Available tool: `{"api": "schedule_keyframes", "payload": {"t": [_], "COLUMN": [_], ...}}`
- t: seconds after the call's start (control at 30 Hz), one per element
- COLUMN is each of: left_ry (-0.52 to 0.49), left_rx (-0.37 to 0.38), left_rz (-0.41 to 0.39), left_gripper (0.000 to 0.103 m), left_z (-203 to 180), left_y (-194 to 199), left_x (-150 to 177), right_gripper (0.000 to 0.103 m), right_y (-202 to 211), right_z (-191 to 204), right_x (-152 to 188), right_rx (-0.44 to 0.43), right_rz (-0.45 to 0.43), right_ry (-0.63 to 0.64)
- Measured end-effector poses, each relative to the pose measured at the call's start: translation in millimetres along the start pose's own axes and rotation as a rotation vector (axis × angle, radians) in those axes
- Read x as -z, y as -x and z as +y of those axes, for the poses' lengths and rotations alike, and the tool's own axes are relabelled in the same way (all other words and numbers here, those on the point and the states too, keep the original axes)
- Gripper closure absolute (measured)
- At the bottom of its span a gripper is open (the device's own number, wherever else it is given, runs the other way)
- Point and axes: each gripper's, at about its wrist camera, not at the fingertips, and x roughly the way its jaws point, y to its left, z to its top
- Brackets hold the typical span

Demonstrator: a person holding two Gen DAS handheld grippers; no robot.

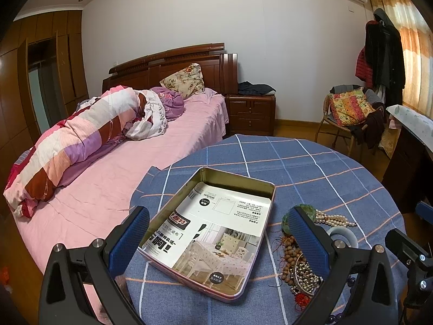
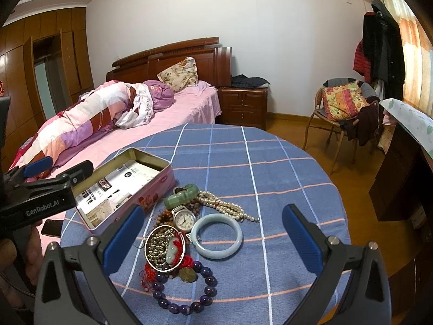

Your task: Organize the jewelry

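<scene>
though half hidden behind the left hand-held gripper (image 1: 227,238), jewelry pile (image 1: 297,260)

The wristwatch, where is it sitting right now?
In the right wrist view the wristwatch lies face up in the jewelry pile on the blue checked tablecloth, between the green bangle behind it and the pale jade bangle to its right.

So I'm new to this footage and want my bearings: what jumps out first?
A heap of jewelry lies on the blue checked tablecloth: pale bangle, watch, pearl necklace, purple bead bracelet. Left of it sits an open pink tin lined with printed paper. Both grippers, left and right, are open.
</scene>
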Motion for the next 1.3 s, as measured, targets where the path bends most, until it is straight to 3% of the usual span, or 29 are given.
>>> {"api": "schedule_keyframes", "payload": {"t": [0.73,0.9,1.1,1.17,1.23,1.3], "left_ry": [-0.009,-0.032,-0.086,-0.091,-0.102,-0.106], "left_rx": [0.009,0.050,0.080,0.117,0.143,0.170], "left_rz": [0.015,0.103,0.119,0.129,0.146,0.172], "left_gripper": [0.001,0.001,0.002,0.012,0.030,0.039], "left_z": [-3,-9,-27,-32,-38,-43], "left_y": [-4,-22,-27,-28,-31,-36], "left_x": [3,13,28,30,34,39], "right_gripper": [0.000,0.001,0.030,0.038,0.049,0.049], "right_y": [-2,-16,-42,-49,-56,-60], "right_z": [-2,-12,-28,-32,-34,-35], "right_x": [1,5,22,27,31,34], "right_rx": [0.001,-0.015,-0.011,-0.020,-0.024,-0.032], "right_rz": [0.008,0.073,0.186,0.217,0.242,0.255], "right_ry": [0.007,-0.023,-0.033,-0.045,-0.043,-0.042]}}
